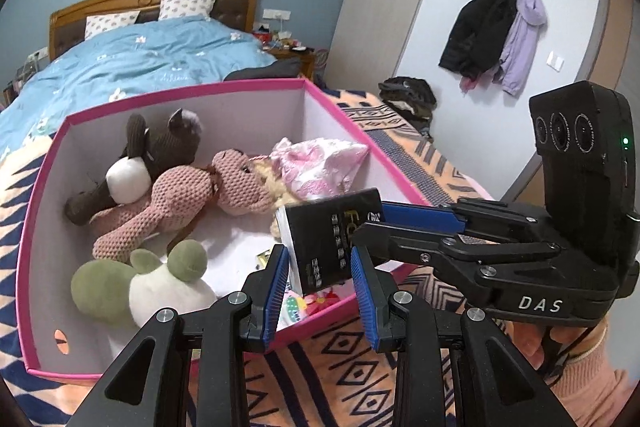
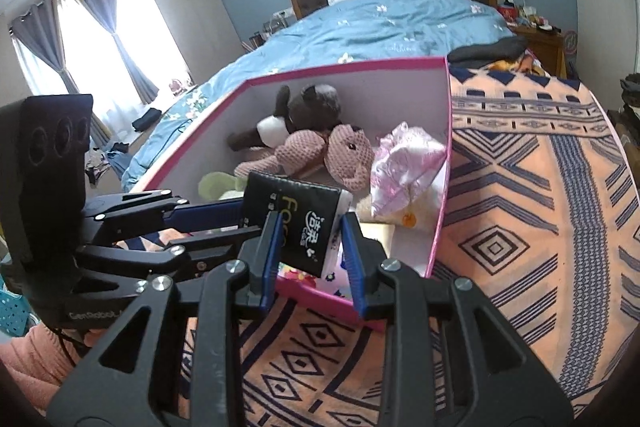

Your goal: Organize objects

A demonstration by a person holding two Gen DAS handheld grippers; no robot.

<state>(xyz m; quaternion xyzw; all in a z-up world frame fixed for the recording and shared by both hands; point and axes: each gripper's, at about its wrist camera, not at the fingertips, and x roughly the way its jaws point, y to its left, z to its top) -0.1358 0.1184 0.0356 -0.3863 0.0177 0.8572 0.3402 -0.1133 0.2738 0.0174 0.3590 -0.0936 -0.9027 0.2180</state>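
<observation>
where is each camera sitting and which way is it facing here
Left wrist view: sits on the left gripper, facing forward and down into the pink box on the patterned blanket; the right gripper and a pink sleeve show at its right.
Right wrist view: sits on the right gripper, facing the same box from its other side; the left gripper shows at its left.
Shared: both grippers shut on the black tissue pack, plus the pink knitted toy and the bed.

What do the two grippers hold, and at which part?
Both grip one black tissue pack: the left gripper at its lower end, the right gripper across another end.
</observation>
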